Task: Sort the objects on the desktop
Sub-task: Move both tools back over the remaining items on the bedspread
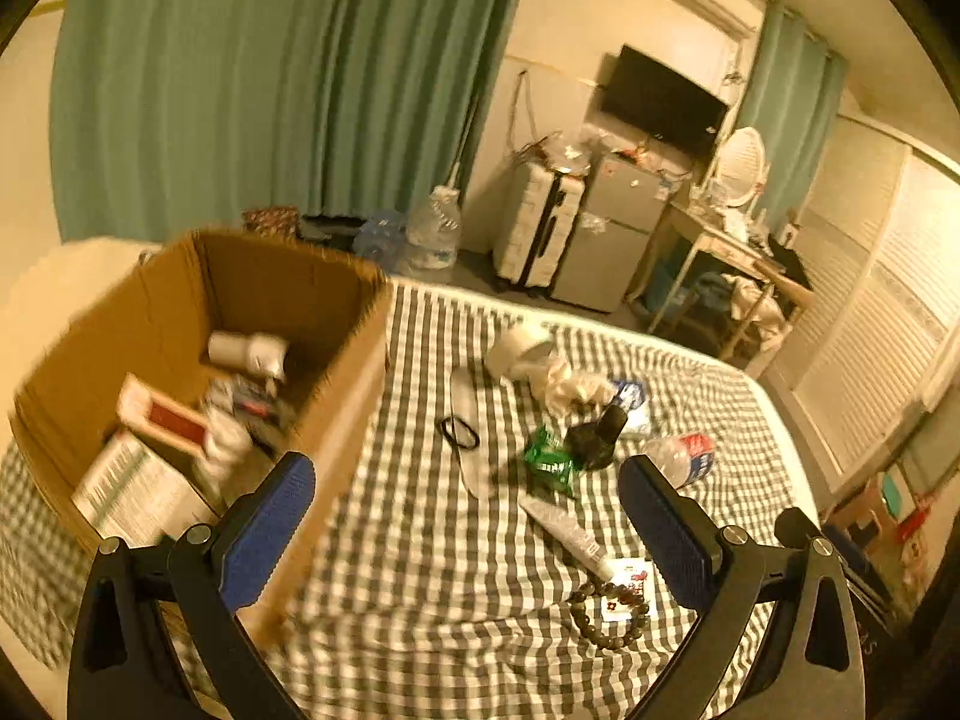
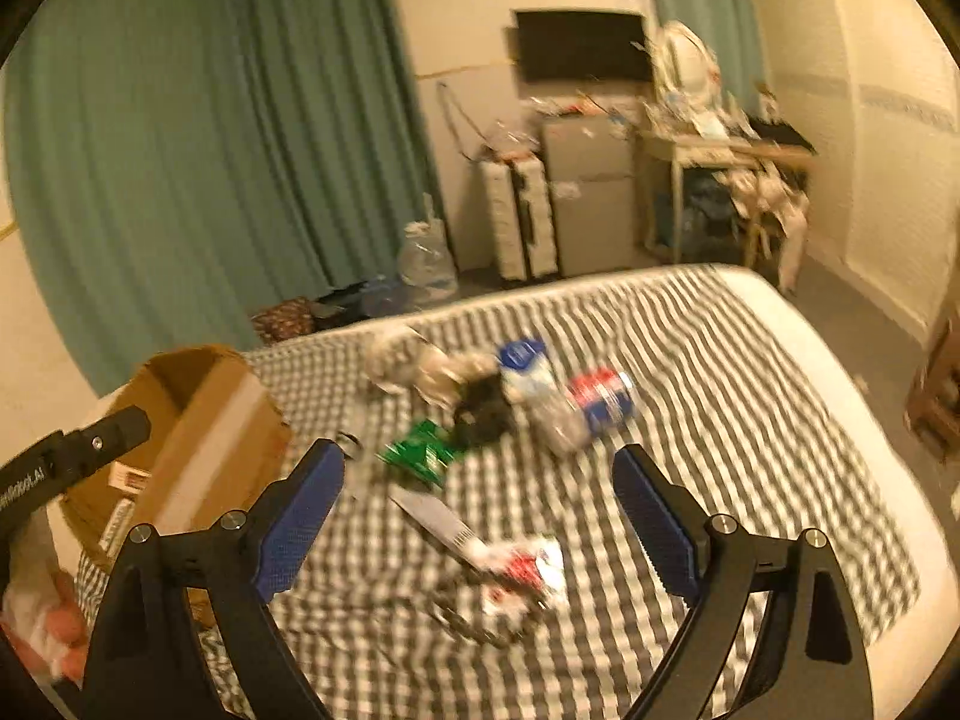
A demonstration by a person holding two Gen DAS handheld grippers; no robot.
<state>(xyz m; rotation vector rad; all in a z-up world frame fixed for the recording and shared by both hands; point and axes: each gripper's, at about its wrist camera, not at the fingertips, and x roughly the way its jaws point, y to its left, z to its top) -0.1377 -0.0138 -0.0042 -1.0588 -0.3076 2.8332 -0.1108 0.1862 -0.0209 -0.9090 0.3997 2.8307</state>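
A cardboard box [image 1: 354,360] stands on the checked bedspread [image 1: 420,600] at the left, holding cartons, a white cup and other packets. Loose things lie to its right: a black hair tie [image 1: 459,433], a green packet [image 1: 549,462], a black bottle [image 1: 597,438], a grey tube [image 1: 567,531], a bead bracelet [image 1: 609,615], a crushed plastic bottle [image 1: 684,456], a tissue roll [image 1: 519,351]. My left gripper [image 1: 467,525] is open and empty beside the box. My right gripper [image 2: 480,510] is open and empty above the tube [image 2: 435,516] and a red-and-white packet [image 2: 525,564]. The green packet [image 2: 420,450] lies beyond.
The box [image 2: 204,414] sits left in the right wrist view, with the other gripper's body [image 2: 72,456] and a hand [image 2: 42,630] beside it. Past the bed's far edge stand water bottles [image 1: 432,234], a suitcase [image 1: 537,228], a small fridge [image 1: 612,234] and a cluttered desk [image 1: 732,246].
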